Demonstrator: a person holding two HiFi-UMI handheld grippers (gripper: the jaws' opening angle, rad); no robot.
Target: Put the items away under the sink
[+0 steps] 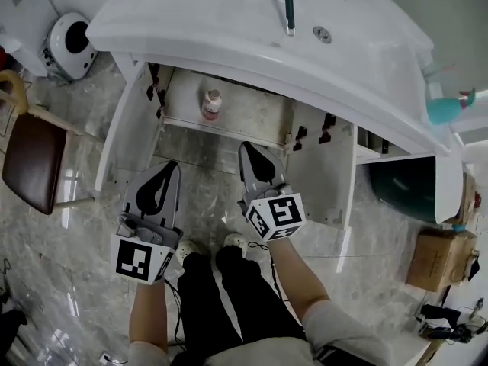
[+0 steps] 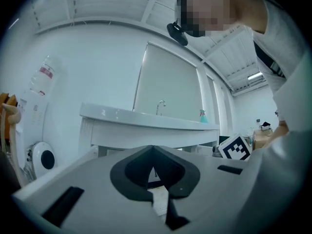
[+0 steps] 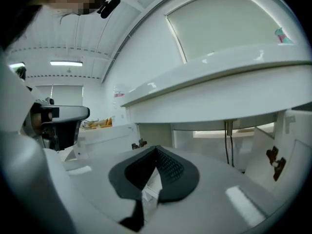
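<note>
Both grippers are empty. The left gripper (image 1: 172, 166) has its jaws clenched tip to tip with nothing between them, and the right gripper (image 1: 248, 148) is likewise pressed closed on nothing. They sit at lower centre of the head view, in front of the open cabinet (image 1: 252, 117) under the sink. One small bottle with a red label (image 1: 211, 104) already stands upright on the cabinet shelf, at upper centre. A slim dark green item (image 1: 289, 4), perhaps a toothbrush, lies flat on the white countertop (image 1: 191, 10) near the basin drain (image 1: 322, 34). A teal spray bottle (image 1: 446, 109) sits at the right edge. The main risk is probably the slim item. It lies low on a glossy surface, so a pinch that lands off-centre could skid it toward the basin or flick it off the front rim. Jaws that reach it closed would only push it. The counter's overhanging edge is a likely snag for either gripper reaching up. The two open doors, left (image 1: 126, 128) and right (image 1: 328, 174), narrow the way in. A careless placement could topple the bottle inside.
</note>
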